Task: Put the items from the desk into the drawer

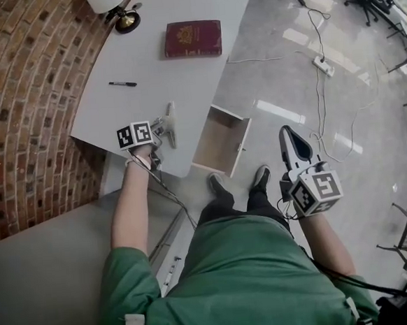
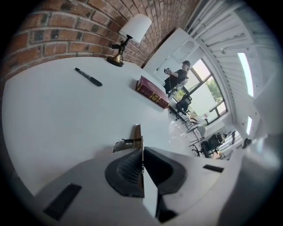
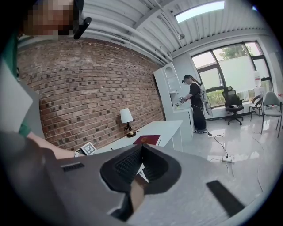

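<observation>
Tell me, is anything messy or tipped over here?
Nothing stands out. The lamp stands upright, the book and pen lie flat on the desk, and the drawer is open. The left claw is shut on a thin thing. Only a power strip lies loose on the floor.

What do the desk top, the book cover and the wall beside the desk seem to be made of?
Desk top: smooth matt white board, probably laminate or painted; it looks even, with no grain.
Book: maroon hard cover, maybe cloth or leatherette, with a gilt emblem and border.
Wall: bare red-brown brick, rough, with pale mortar joints.
</observation>
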### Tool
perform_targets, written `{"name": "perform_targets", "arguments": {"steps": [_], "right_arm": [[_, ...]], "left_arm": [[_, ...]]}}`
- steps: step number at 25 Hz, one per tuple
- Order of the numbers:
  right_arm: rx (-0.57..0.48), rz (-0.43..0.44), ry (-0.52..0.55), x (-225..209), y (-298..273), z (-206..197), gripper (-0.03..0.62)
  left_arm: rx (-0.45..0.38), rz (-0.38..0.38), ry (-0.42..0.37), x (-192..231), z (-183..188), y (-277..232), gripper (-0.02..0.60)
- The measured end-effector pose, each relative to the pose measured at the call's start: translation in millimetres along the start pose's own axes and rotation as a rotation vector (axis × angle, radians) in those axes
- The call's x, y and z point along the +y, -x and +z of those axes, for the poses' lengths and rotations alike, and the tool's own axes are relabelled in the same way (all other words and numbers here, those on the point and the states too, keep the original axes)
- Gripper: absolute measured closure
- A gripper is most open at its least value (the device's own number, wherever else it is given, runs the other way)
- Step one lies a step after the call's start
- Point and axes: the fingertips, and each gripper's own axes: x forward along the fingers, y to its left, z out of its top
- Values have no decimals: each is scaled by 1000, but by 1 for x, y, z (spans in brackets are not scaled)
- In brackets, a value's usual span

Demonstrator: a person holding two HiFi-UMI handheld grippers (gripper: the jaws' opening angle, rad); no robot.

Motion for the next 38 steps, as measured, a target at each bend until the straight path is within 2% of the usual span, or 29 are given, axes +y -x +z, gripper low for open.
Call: {"name": "perform_targets", "arguments": {"steps": [6, 10, 13, 17, 22, 27, 38], "right_arm": [[-11, 12, 12, -18, 0, 6, 591], [-8, 23, 7, -32, 0, 5, 591], [-15, 24, 10, -46, -3, 7, 591], [-62, 20, 39, -65, -15, 23, 591], [-137, 28, 97, -83, -32, 37, 592], [-164, 32, 116, -101, -51, 35, 592], [-137, 23, 100, -132, -82, 0, 592]], "left_arm": [[-12, 6, -105, -38, -8, -2, 572], [-24, -43, -200, -87, -10, -4, 572], [-33, -38, -293, -123, -9, -7, 572], [12, -51, -391, -168, -31, -27, 572], [82, -26, -483, -198, -73, -59, 572], [149, 5, -500, -198, -108, -94, 572], [284, 102, -487, -135, -158, -174, 572]]}}
